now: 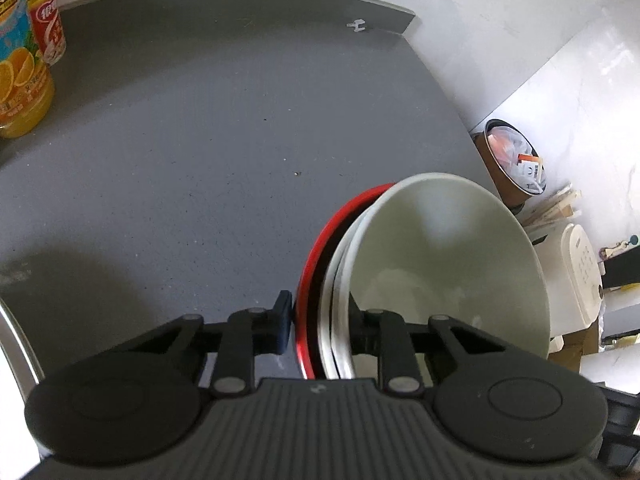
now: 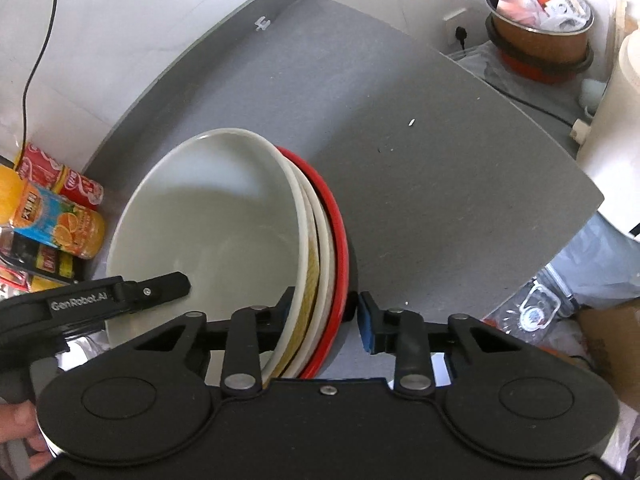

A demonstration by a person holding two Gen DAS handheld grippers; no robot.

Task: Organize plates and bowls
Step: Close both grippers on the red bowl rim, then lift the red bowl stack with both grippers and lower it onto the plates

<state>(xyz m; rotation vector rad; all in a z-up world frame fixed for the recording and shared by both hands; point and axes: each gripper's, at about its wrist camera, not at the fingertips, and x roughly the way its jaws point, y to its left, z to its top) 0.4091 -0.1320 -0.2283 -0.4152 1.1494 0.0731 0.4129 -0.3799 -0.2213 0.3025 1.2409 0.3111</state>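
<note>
A stack of dishes (image 1: 400,272) is pinched at its rim from opposite sides by the left tongs (image 1: 320,320) and the right tongs (image 2: 324,316), a pale bowl (image 2: 212,224) nested over white plates (image 2: 320,240) and a red plate (image 2: 340,248). Stacking seems done; setting it on the grey table (image 1: 200,140) remains. Drink bottles (image 1: 20,60) are seen beyond.

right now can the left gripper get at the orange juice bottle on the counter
Probably not as things stand. The left gripper is shut on the stack of dishes, so it has no free jaws. The counter between it and the orange juice bottle looks bare, so the path itself seems open.
</note>
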